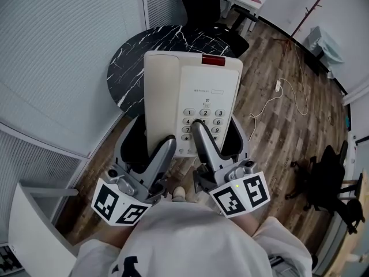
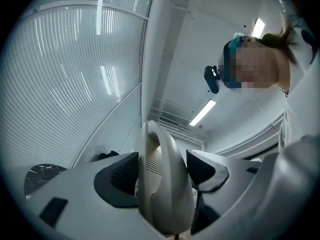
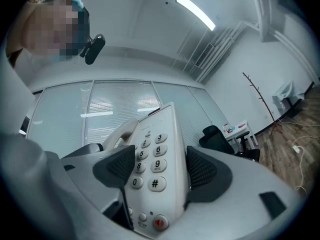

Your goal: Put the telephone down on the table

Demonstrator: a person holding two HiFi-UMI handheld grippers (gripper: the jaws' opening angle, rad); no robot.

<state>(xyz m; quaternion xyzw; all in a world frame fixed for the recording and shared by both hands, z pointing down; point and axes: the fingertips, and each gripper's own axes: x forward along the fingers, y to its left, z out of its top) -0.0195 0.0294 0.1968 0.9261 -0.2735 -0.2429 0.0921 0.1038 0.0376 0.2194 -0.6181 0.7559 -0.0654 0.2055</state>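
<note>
Fingers (image 2: 119,176) of the left gripper (image 2: 162,181) were clenched on the handset (image 2: 167,199) of the telephone (image 1: 196,88). The right gripper (image 3: 155,171) was clamped across the keypad end, its pads on either side of the 8, 9, 0 and # keys. In the head view we saw both grippers hold the telephone at its 6 o'clock end. Its long axis ran from 6 to 12 o'clock, keypad facing us, red lamp at 12 and handset along the 9 o'clock edge. It lay over the round black marble table (image 1: 130,53); we could not tell whether they touched.
</note>
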